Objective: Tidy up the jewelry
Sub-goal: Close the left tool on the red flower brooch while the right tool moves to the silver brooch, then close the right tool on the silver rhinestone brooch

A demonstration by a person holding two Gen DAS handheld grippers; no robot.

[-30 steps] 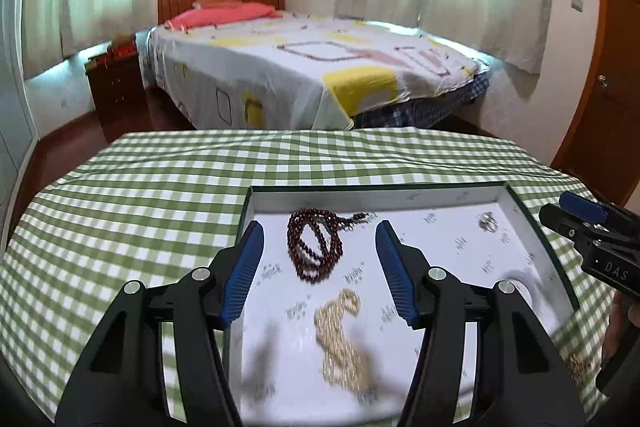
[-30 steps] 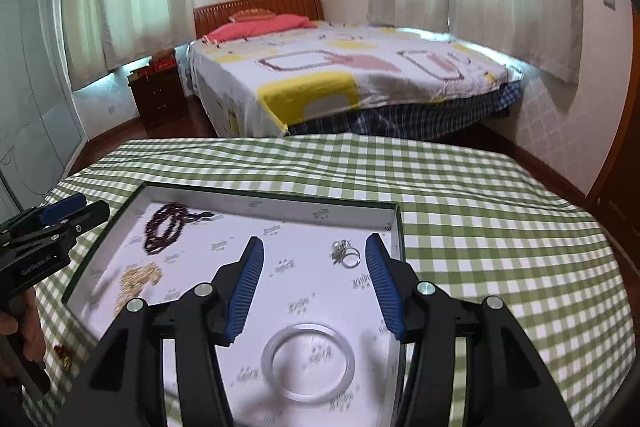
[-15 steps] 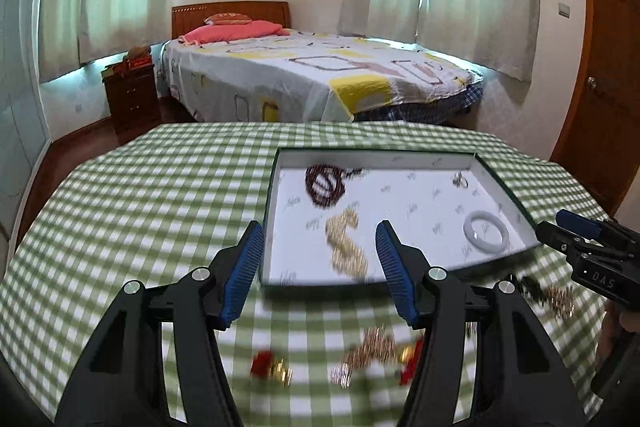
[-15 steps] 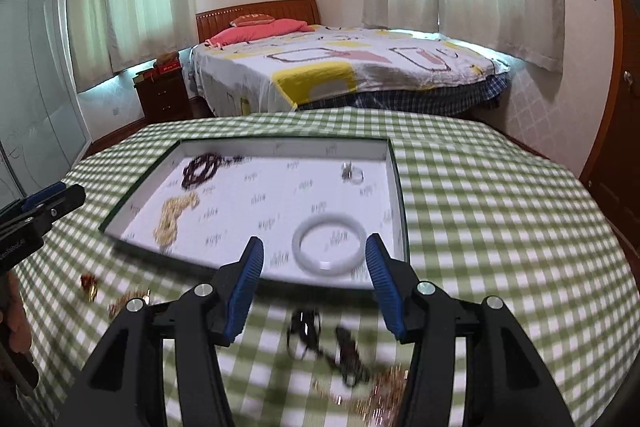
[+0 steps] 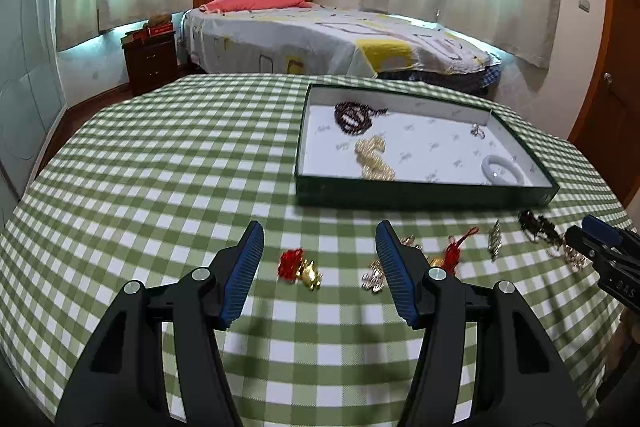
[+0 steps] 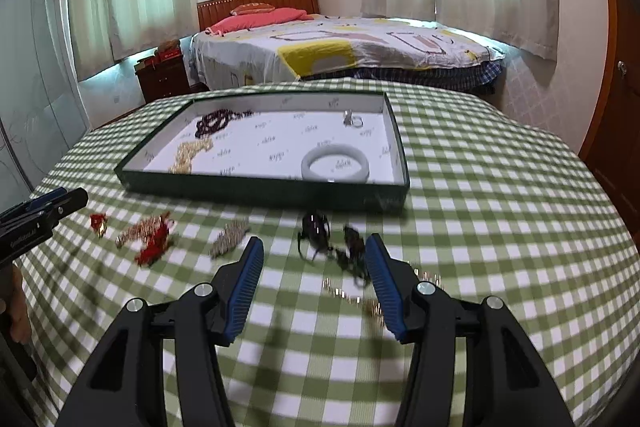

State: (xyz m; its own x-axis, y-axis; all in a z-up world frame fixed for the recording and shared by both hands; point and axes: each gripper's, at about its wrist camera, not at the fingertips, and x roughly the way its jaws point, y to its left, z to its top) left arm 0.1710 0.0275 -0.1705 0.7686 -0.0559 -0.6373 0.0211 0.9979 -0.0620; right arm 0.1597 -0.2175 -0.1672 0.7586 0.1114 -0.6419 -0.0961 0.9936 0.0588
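Since a sec ago we've pulled both grippers back from over the tray; the loose pieces in front of it, out of view then, now show.

Largest first: a round table w/ green-white check cloth (image 5: 160, 163), a bed beyond it. On the cloth sits the shallow dark-green tray (image 5: 420, 193), white-lined. Inside, from the left-wrist view: a dark bead necklace (image 5: 354, 113) at the back left, a pale pearl strand (image 5: 374, 159) in front of it, a white bangle (image 5: 502, 169) at the near right, a small ring (image 5: 477, 131) at the back right.

Our left gripper (image 5: 318, 269) hovers over the cloth near the tray's front, jaws wide, holding nothing. Our right gripper (image 6: 314, 275) does the same further right, jaws also wide & empty.

Loose jewelry lies in a row on the cloth btwn tray & grippers. A red-and-gold charm (image 5: 300, 269) sits right btwn the left jaws, just ahead of the tips. A silver piece (image 5: 373, 279) rests by the left gripper's right finger, a red tassel (image 5: 454, 253) beyond it. A black piece (image 6: 332, 245) & thin gold chain (image 6: 352, 297) lie btwn the right jaws, chain running diagonally toward the right finger.

We judge the left gripper nearest the charm: straight ahead & down. Its long axis is too blurred to tell.
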